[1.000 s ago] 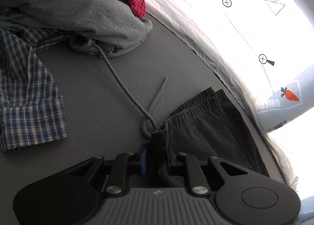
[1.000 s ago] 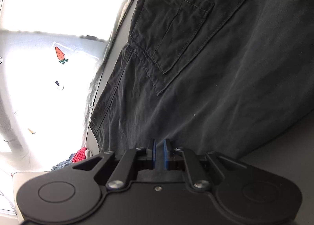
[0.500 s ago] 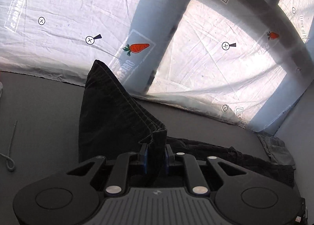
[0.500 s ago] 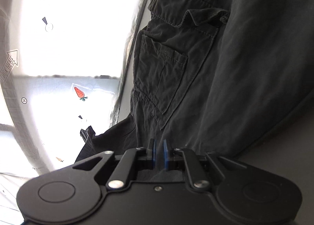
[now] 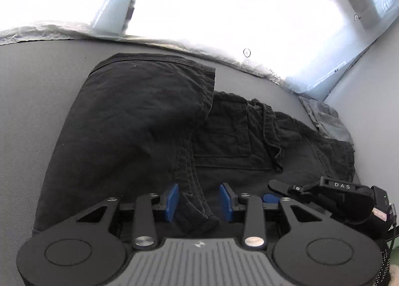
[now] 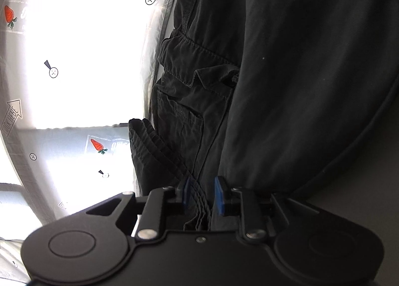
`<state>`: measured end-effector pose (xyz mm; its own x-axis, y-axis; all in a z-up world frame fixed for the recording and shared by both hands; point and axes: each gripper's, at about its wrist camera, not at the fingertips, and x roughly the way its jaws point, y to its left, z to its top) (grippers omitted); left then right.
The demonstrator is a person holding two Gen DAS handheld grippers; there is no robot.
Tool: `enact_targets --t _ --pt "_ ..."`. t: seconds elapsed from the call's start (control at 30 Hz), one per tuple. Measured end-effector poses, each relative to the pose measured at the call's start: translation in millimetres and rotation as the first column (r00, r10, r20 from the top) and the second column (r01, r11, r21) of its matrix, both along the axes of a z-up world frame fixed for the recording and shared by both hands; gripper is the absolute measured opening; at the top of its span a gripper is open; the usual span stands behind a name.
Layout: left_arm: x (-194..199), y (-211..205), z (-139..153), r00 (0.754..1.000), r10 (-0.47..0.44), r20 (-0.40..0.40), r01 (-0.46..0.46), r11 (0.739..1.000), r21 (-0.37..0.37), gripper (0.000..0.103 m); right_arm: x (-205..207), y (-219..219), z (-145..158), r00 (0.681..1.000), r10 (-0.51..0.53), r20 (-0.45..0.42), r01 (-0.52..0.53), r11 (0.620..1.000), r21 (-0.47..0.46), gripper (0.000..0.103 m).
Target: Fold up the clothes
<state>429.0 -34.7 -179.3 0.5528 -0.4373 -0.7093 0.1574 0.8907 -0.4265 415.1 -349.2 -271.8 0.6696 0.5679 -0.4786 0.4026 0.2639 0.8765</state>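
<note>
Shorts, black, lie on the grey table, one half folded over the other so the pocket side shows to the right of the flap. At the near edge the left gripper has just been opening: its blue pads stand spread, clear of the waistband corner that sits loose between them. The risk on this side is snagging; if the gripper pulls away low, a pad could catch the bunched hem and drag the fold open.

Just right of it sits the right gripper, seen in full in its own view. Its jaws have also just been opening, and the stitched layers run between the pads, which look slightly parted from the cloth. The gap is narrow, so the layers may cling to a pad and lift with it, skewing the edges.

A grey cloth lies at the far right, touching the shorts; a careless sweep could pull it in. Both corners look stacked but not flattened, so the fold may spring up.
</note>
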Motion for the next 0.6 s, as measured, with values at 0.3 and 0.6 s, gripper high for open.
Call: enact_targets --t 0.3,0.6 --pt "7.4 70.0 4.1 0.946 0.323 0.017 -0.319 0.922 0.219 0.059 46.2 49.4 10.9 0.972 0.232 0.026 -0.226 0.963 -0.144 0.035" --pt "12.6 104.7 -36.3 0.917 0.389 -0.088 -0.352 0.894 0.275 0.059 71.6 85.9 7.4 0.942 0.337 -0.006 -0.329 0.917 -0.226 0.041"
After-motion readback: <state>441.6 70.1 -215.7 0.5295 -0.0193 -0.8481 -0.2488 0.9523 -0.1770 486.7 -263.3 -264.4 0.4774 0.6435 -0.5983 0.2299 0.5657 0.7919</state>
